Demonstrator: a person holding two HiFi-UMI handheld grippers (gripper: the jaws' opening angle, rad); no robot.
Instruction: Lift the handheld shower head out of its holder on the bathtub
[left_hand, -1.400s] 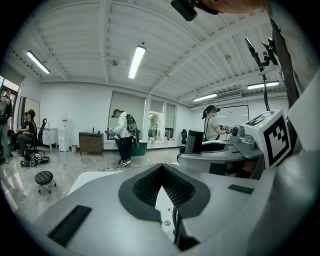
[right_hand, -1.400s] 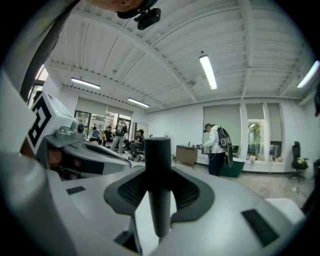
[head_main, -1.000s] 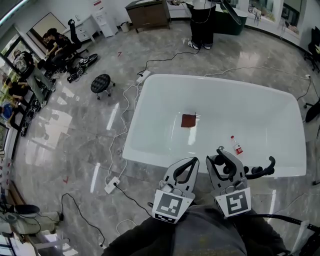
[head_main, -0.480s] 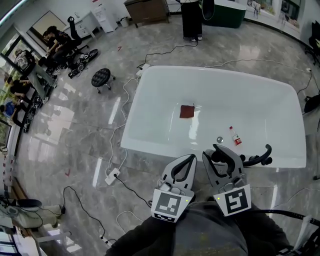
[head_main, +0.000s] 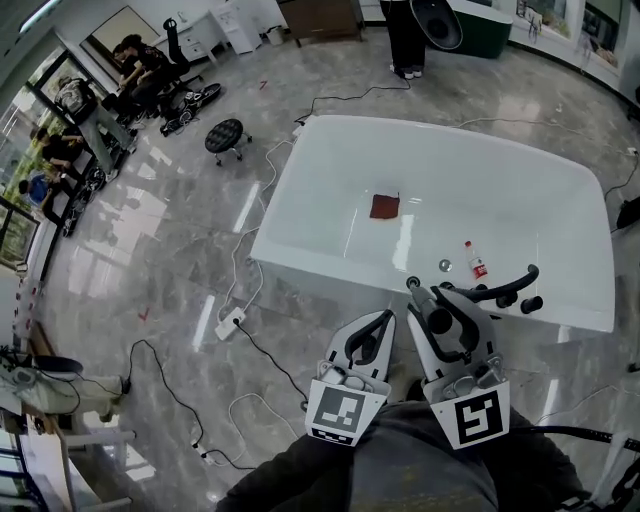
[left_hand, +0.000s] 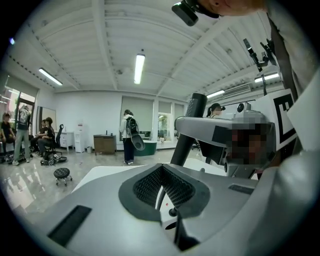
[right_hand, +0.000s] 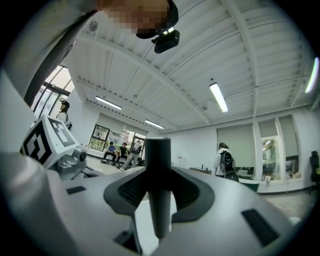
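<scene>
The shower head (right_hand: 159, 182) is held in the right gripper (head_main: 430, 298). In the right gripper view its dark handle is seen standing upright between the two pads, which are closed on it from either side, so the jaws are kept fairly wide by the handle itself. In the head view the gripper and its load are found at the near rim of the bathtub (head_main: 320, 262), just left of the black fitting (head_main: 500, 291) that curves along that rim.

The left gripper (head_main: 384, 320) is carried beside the right one, on its left. Its jaw tips are brought together and nothing is gripped between them; only the white of the tub is seen through the gap lower down between the pads.

The lift is judged to be largely done. The handle appears to be raised and drawn away from the fitting (its lower end is covered by the gripper in the head view, so full clearance cannot be confirmed). What is left, as far as can be judged, is for the head to be brought fully free of the holder and kept steady in the grip.

Inside the tub a brown cloth (head_main: 384, 206) and a small bottle (head_main: 476, 262) are lying well apart from the grippers, and neither is touched.
</scene>
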